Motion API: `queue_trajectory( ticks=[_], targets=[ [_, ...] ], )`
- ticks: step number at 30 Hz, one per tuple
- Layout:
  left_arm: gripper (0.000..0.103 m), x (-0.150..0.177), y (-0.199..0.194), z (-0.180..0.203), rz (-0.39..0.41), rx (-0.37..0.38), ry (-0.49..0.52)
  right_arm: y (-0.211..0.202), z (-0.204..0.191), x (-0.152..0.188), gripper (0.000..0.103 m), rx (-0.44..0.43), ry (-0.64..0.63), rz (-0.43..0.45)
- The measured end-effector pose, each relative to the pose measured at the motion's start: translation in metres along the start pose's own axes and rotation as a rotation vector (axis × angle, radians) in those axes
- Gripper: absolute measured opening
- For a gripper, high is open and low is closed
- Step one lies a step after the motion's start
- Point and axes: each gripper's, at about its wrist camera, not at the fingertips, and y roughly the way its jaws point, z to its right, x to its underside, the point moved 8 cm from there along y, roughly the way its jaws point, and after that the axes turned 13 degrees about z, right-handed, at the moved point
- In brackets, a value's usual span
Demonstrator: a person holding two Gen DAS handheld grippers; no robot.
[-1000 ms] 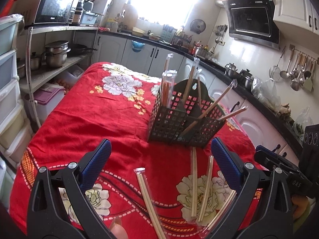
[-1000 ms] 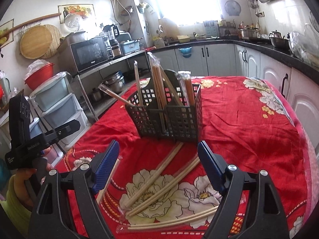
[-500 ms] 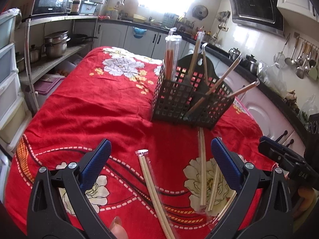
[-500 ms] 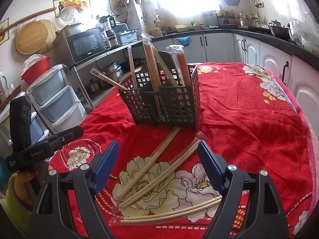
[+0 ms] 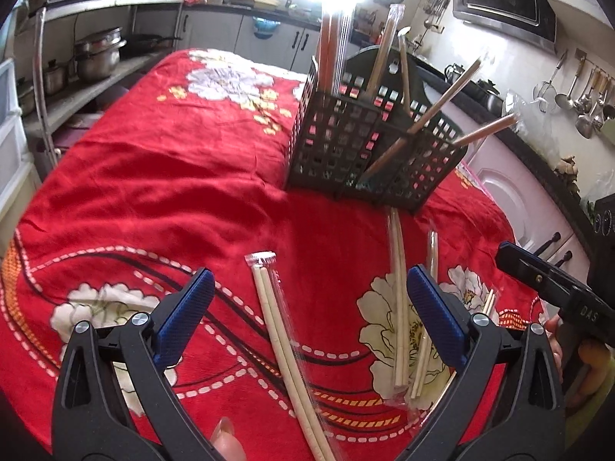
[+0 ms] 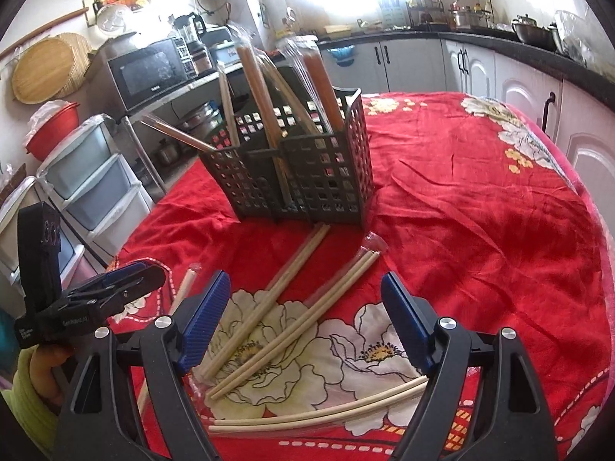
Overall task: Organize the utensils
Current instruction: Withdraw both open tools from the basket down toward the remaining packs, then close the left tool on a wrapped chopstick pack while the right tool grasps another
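My left gripper hangs with its jaws spread wide and empty over a wrapped pair of pale chopsticks lying on the red floral cloth. Further right, my right gripper also gapes empty above perhaps three more wrapped pairs, though the wrappers blur together. The dark slotted caddy stands on the far side, upright, with sticks in it.
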Motion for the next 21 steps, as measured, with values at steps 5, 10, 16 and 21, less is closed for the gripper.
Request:
queue_trajectory(
  ticks=[5, 10, 16, 21],
  targets=[
    [0.092, 0.008, 0.011, -0.001, -0.036, 0.004, -0.013, 0.017, 0.006, 0.003, 0.078, 0.009, 0.002, -0.038],
    [0.092, 0.015, 0.024, -0.008, -0.068, -0.001, -0.049, 0.036, 0.014, 0.004, 0.078, 0.023, 0.006, -0.071],
    [0.085, 0.016, 0.035, -0.015, -0.083, -0.015, -0.064, 0.059, 0.028, 0.007, 0.078, 0.057, 0.032, -0.108],
    [0.08, 0.014, 0.043, -0.017, -0.081, -0.03, -0.063, 0.072, 0.035, 0.009, 0.078, 0.074, 0.059, -0.133]
  ],
)
